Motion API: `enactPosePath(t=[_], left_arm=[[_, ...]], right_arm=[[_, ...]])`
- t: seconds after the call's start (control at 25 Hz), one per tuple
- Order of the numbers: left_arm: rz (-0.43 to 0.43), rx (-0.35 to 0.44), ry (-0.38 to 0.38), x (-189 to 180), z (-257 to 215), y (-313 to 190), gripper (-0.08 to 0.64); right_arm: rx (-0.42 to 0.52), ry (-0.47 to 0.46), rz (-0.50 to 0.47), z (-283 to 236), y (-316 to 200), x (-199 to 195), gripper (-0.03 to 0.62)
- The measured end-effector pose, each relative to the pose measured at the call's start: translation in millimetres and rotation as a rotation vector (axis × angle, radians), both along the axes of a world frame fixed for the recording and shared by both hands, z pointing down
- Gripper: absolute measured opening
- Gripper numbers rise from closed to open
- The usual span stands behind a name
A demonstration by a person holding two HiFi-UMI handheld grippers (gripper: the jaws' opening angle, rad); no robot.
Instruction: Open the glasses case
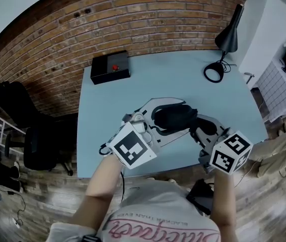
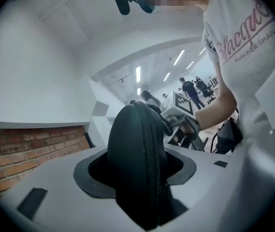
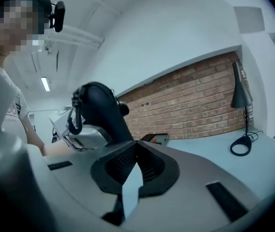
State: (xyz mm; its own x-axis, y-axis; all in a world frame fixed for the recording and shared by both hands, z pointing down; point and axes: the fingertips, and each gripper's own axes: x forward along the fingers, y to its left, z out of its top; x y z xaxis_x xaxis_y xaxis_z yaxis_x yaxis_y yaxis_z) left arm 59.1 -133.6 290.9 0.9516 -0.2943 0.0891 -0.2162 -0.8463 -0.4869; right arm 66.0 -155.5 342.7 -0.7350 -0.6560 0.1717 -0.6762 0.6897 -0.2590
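Okay, head view: my left gripper is clamped on the black glasses case over the near half of the blue table. My right gripper comes in from 4 o'clock, tips at the case's right end. A black box with a red button sits at 11 o'clock and a desk lamp at 1 o'clock.

Left gripper view: the case stands on edge between my pads, both pressing its sides. Its zipper faces the camera and is closed along the edge I can see. The right gripper's marker cube shows at 1 o'clock, beyond the case.

Right gripper view: jaws fully closed, tips up against the case's end, with the case running off to 11 o'clock. A cord loop hangs off it. Can't tell whether a zipper tab is pinched.
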Motion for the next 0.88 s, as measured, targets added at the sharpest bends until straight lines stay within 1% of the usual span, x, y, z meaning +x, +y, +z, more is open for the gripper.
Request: enactPosePath(t=[0.08,0.12,0.2,0.32,0.4,0.48,0.52,0.6,0.68,0.76,0.8,0.88], left_arm=[[-0.024,-0.003,-0.039,-2.7,9.0,-4.4,0.252],[-0.034,-0.009,-0.05,-4.4,13.0,-6.0,0.252],[-0.046,-0.02,-0.057,-6.9,18.9,-9.3,0.252],[-0.048,-0.043,-0.061,-7.7,24.2,-13.0,0.253],[-0.016,-0.076,-0.057,-6.6,23.4,-10.8,0.253],[0.029,-0.108,-0.067,-6.4,23.4,-7.3,0.253],[0.046,-0.12,-0.084,-7.2,25.1,-6.1,0.253],[0.073,-0.13,-0.132,-9.8,29.6,-3.9,0.253],[0.114,-0.138,-0.188,-12.5,34.4,1.0,0.253],[0.164,-0.152,-0.238,-14.7,38.4,7.6,0.253],[0.182,-0.16,-0.252,-15.7,39.7,10.3,0.253],[0.201,-0.174,-0.254,-17.9,40.3,13.1,0.253]], right_arm=[[0.064,-0.031,0.024,-12.7,-0.4,9.0,0.018],[0.099,-0.031,0.035,-18.5,0.0,12.7,0.018],[0.165,0.011,0.047,-26.3,2.0,16.8,0.018],[0.253,0.105,0.021,-32.3,7.8,12.8,0.02],[0.308,0.171,-0.006,-34.6,11.3,5.8,0.026],[0.358,0.244,-0.039,-35.0,13.9,-2.6,0.05],[0.38,0.278,-0.054,-35.3,15.0,-6.5,0.071],[0.436,0.34,-0.074,-38.0,16.4,-13.6,0.08],[0.495,0.43,-0.092,-37.4,17.3,-17.7,0.08],[0.512,0.517,-0.116,-30.2,17.9,-20.1,0.078],[0.514,0.543,-0.132,-26.7,18.5,-22.1,0.078],[0.538,0.559,-0.16,-23.8,21.1,-26.7,0.072]])
